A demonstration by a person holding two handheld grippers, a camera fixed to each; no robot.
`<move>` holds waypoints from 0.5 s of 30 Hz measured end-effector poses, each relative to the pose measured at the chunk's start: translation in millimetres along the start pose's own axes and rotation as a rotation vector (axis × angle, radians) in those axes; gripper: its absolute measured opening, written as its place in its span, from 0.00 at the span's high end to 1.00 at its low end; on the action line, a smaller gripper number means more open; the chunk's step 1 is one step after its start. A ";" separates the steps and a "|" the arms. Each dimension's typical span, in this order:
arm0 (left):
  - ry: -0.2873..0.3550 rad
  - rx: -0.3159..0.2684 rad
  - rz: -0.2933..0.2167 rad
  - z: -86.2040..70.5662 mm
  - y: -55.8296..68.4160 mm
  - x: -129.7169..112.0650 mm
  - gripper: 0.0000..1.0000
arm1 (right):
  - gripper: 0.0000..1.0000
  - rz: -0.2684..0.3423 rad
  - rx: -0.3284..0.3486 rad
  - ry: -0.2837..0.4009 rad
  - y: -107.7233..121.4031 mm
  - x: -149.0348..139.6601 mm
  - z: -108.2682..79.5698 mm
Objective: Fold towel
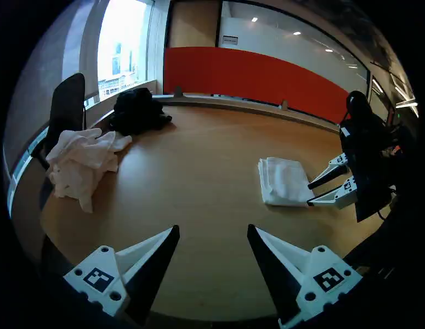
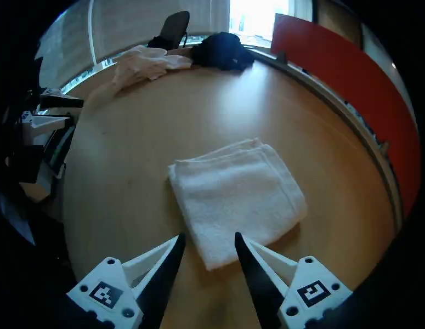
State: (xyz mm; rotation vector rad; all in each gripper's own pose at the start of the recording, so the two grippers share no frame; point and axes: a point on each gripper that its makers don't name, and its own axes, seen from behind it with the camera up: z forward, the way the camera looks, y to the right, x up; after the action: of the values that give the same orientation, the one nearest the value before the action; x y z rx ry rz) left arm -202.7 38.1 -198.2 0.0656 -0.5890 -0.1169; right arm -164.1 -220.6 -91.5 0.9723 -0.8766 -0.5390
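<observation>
Wooden table (image 1: 201, 159) surface was recorded in both views, bounded by a red wall panel (image 1: 250, 74) and a window (image 1: 122, 49).

Left gripper view:
- The folded towel (image 1: 282, 181) was seen lying flat on the table at the right, well apart from a crumpled heap of white cloth (image 1: 80, 159) at the left.
- A black bag (image 1: 136, 109) was placed just behind the heap, with a chair (image 1: 67, 107) beside the table edge.
- The right gripper (image 1: 309, 196) was seen from the side, its tips at the towel's near edge.
- The left gripper (image 1: 213, 227) was held wide apart above bare table, with nothing grasped or touched.

Right gripper view:
- The folded towel (image 2: 237, 197) was presented at close range, with stacked layers visible along its far edge.
- The right gripper (image 2: 209, 234) was released, its fingers spread to either side of the towel's near corner. Nothing was clamped. Contact with the cloth could not be determined.
- The left gripper (image 2: 78, 112) was seen at the left table edge, fingers parted.
- The heap (image 2: 143, 63) and bag (image 2: 222, 50) were located at the far side.
</observation>
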 end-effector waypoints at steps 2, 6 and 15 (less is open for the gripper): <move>0.000 -0.001 0.001 0.2 0.1 0.0 0.08 | 0.31 0.009 -0.006 -0.004 0.8 -4.7 -1.4; -0.001 -0.003 0.001 1.0 0.7 -0.1 0.08 | 0.31 0.021 -0.016 -0.016 1.1 -13.7 -3.4; 0.000 -0.008 0.007 1.2 3.0 0.5 0.08 | 0.34 0.052 -0.052 -0.051 2.4 -33.5 -2.0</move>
State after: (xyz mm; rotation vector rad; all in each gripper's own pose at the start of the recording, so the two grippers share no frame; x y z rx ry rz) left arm -202.7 40.9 -196.7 0.0553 -0.5888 -0.1124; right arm -181.0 -193.9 -103.1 0.8896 -0.9271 -0.5412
